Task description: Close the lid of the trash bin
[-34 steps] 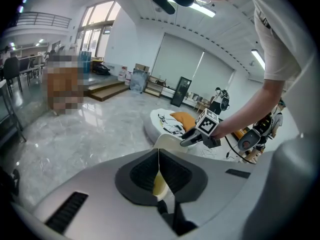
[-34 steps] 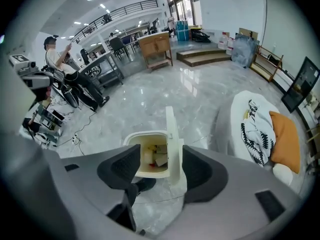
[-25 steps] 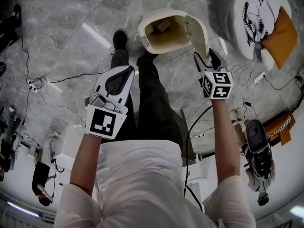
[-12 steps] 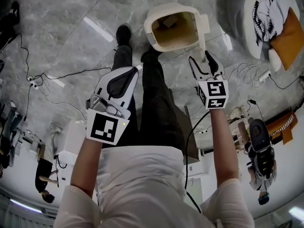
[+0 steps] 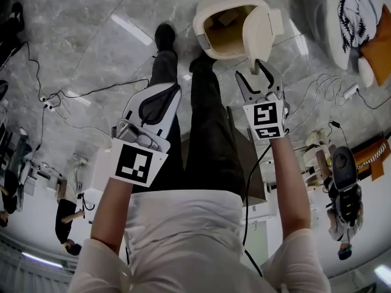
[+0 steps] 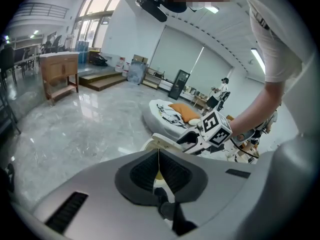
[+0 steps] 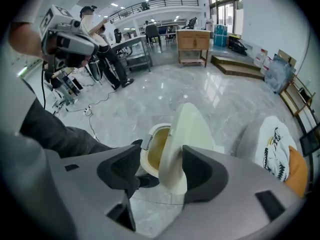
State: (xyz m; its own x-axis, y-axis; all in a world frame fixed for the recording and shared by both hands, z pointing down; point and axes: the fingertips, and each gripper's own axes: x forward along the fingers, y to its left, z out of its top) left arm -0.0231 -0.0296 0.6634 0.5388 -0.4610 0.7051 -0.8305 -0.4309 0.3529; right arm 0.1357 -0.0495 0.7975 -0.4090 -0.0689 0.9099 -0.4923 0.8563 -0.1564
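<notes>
Head view steeply downward, all views share bin (image 5: 200, 28)

The trash bin (image 5: 203, 34) stands on the floor (image 5: 79, 35) just ahead of the person's shoes, its lid (image 5: 259, 29) upright on its right side. The right tongs (image 5: 253, 73) sit near the lid's near edge, and the left tongs (image 5: 173, 89) are well apart to the left.

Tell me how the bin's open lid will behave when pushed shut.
The lid looks like a stiff, smooth plastic shell, so it should swing as one piece rather than flex. Its glossy curve may prove slippery. The small bin might slide too.
</notes>
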